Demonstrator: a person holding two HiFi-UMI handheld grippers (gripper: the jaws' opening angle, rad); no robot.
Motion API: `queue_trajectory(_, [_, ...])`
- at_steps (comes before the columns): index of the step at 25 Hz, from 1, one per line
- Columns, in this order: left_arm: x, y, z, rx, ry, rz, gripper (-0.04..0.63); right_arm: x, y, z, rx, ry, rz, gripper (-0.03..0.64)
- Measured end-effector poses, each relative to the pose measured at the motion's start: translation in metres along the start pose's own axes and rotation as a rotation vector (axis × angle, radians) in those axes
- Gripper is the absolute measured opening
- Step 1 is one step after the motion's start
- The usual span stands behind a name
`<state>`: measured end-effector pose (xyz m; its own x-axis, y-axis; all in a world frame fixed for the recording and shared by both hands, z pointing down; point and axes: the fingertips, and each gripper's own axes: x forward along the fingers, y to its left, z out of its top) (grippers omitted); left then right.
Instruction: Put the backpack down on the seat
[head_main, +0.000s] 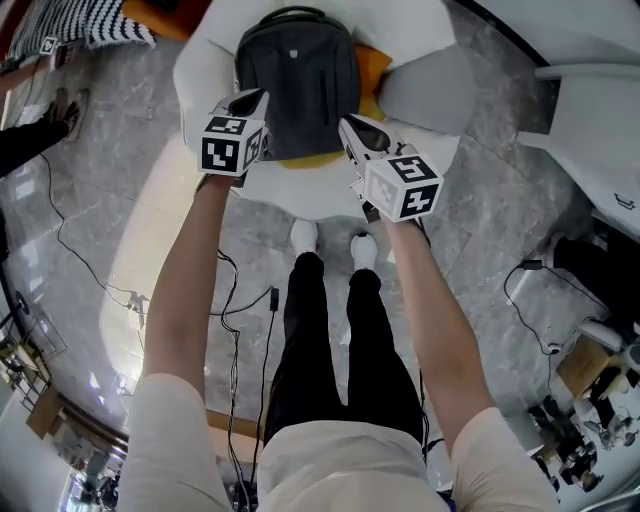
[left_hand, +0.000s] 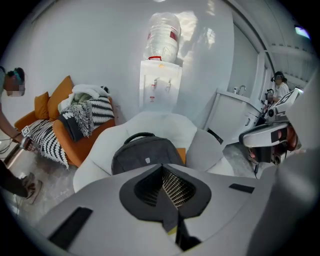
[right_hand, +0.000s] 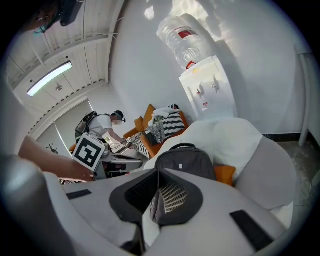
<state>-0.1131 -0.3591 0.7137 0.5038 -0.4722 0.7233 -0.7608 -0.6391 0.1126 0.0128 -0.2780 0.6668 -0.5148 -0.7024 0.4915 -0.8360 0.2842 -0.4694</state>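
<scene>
Left hand-held gripper (left_hand: 161, 169): clenched, pads pressing together, gripping nothing. Right hand-held gripper (right_hand: 159, 172): same, jaws meeting at the tips, nothing showing between them. Both are hanging side by side, pointing forward and down, and neither is touching the backpack.

Backpack (head_main: 297, 78) is sitting straight ahead of both, just beyond the tips, on the seat (head_main: 290, 195) of a white armchair. It is standing upright, leaning on the backrest with its front facing the grippers. An orange cushion (head_main: 372, 68) is peeking out from behind and under it, mostly on the right gripper's side.

How the backpack is looking:
- dark grey fabric, rounded top
- black carry handle arching up from the top
- small pale logo patch high on the front, centred
- a zip line running down the front

Farther out:
- A white water dispenser (left_hand: 159, 85) is standing behind the armchair against the wall, with an upturned bottle (left_hand: 162, 37) sitting in its top.
- Off to the left of the left gripper, an orange sofa (left_hand: 75, 142) is carrying black-and-white striped throws (left_hand: 95, 112).
- Below the grippers, cables (head_main: 235, 330) are trailing across the grey marble floor (head_main: 480, 200).
</scene>
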Motion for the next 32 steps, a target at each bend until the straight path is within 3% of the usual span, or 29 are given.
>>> queue_trajectory(14, [-0.052,-0.040,0.023,-0.072,-0.042,0.009,0.017,-0.061,0.014,0.021,-0.053,0.030,0.016,0.026])
queue_trajectory(32, [-0.140,-0.098,0.073,-0.112,-0.102,-0.008,0.017,-0.156,0.023,0.062,0.008,-0.019,-0.007,0.026])
